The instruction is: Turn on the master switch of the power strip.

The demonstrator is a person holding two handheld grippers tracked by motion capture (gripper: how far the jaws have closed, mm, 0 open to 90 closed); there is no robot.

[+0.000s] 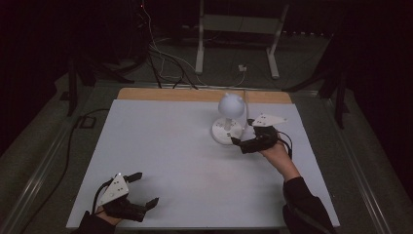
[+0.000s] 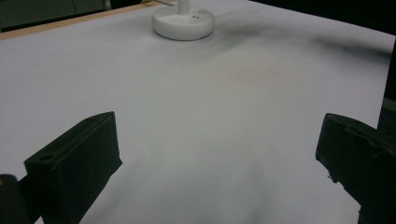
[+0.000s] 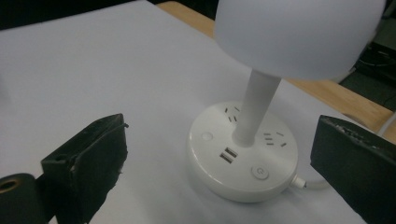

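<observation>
Lamp (image 1: 229, 118) stands toward the far right of the bench (image 1: 160, 161), a small white desk lamp with a round base, a short upright stem and a globe-shaped shade on top. In the right gripper view the base (image 3: 243, 161) shows socket slots on its upper face, a pair of USB ports, a round power button near the front edge and another small round button to one side; a white cord (image 3: 310, 183) leaves the base low on its side and runs off toward the wooden strip (image 1: 204, 94) at the bench's far edge.

The right gripper (image 1: 245, 135) sits just beside the base on its right, held by a hand (image 1: 276, 152) in a dark sleeve — its fingers are spread wide, empty, with the base lying between and ahead of them in its own view, apart from both. One finger (image 3: 86, 163) rises at the lower left of that view, the other at the lower right.

The left gripper (image 1: 146, 190) rests near the bench's near left corner, well apart from the lamp. Its fingers (image 2: 77, 165) are likewise spread and pinch nothing — bare white bench surface lies between them, and the lamp's base (image 2: 183, 22) shows far off at the top of the left gripper view.

Beyond the bench, the dim floor carries loose cables (image 1: 160, 58) and a white metal stand (image 1: 238, 34).
</observation>
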